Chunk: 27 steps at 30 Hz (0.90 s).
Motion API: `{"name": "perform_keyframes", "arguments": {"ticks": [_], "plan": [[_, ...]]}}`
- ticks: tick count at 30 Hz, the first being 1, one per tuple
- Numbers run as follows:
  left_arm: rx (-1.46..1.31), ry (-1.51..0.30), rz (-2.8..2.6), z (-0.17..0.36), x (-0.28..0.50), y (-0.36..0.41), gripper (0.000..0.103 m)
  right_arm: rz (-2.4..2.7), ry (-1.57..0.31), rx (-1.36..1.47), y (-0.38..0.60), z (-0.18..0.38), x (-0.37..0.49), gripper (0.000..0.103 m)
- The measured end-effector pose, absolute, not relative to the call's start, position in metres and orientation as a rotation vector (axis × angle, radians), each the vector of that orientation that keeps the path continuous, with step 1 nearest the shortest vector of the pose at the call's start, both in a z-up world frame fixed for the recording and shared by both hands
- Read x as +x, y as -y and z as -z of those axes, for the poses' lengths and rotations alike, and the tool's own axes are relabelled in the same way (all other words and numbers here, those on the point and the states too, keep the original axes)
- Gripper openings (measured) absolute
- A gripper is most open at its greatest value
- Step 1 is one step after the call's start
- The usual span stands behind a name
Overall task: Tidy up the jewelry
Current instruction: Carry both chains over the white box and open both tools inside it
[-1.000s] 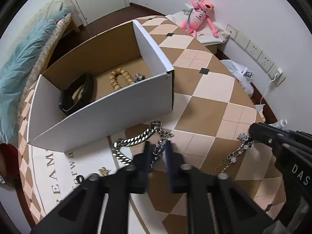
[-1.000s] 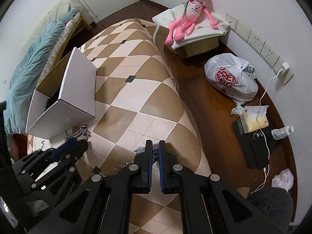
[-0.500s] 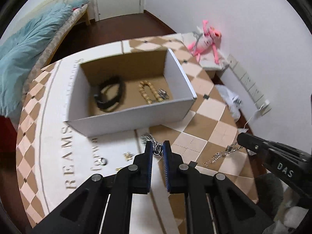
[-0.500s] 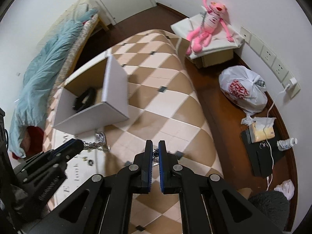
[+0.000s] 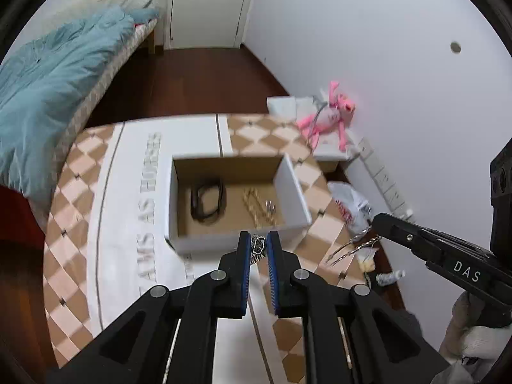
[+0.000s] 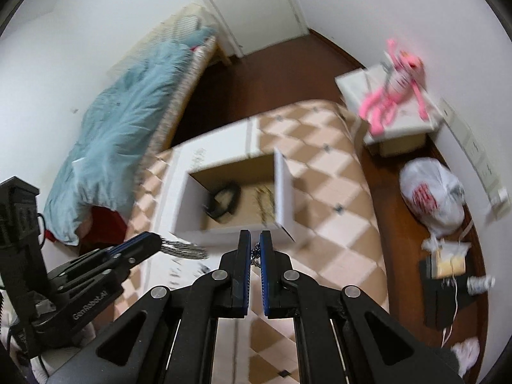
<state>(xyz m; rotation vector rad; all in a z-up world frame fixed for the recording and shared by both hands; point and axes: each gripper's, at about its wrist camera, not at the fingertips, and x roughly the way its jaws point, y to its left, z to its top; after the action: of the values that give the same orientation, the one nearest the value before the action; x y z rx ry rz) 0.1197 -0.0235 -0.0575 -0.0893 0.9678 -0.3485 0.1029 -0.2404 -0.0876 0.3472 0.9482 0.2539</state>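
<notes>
My left gripper [image 5: 258, 248] is shut on a heavy silver chain [image 5: 258, 249], held high above the table; the chain also shows hanging from it in the right wrist view [image 6: 184, 248]. My right gripper [image 6: 255, 249] is shut on a thin beaded chain [image 6: 255, 257], which dangles from its tip in the left wrist view [image 5: 350, 248]. Below stands an open white cardboard box [image 5: 289, 180] holding a black bracelet [image 5: 207, 201], a wooden bead bracelet [image 5: 256, 206] and a small silver piece [image 5: 271, 206].
The table has a brown and cream checked cloth [image 5: 83, 192]. A bed with a blue duvet [image 5: 48, 80] is at the left. A pink plush toy [image 5: 332, 118], a white plastic bag [image 6: 432, 196] and floor clutter lie at the right by the wall.
Both grippers have risen well above the table, each lifting its chain off the cloth. The box now looks smaller and sits beneath them.
</notes>
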Motion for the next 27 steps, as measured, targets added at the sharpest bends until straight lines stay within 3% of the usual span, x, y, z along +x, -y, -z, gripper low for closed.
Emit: {"name": "perform_keyframes", "arguments": {"ticks": [8,14,27], "plan": [[-0.073,-0.925,0.317,0.03,0.169,0.012,0.008,-0.285,-0.945,0.246,0.211,0.057,0.166,0.006],[-0.082,-1.024,0.277,0.064,0.214,0.003,0.008,-0.249,-1.041,0.18,0.196,0.086,0.223,0.001],[-0.003,-1.12,0.16,0.114,0.265,-0.009,0.008,-0.183,-1.159,0.072,0.177,0.146,0.281,0.001]]}}
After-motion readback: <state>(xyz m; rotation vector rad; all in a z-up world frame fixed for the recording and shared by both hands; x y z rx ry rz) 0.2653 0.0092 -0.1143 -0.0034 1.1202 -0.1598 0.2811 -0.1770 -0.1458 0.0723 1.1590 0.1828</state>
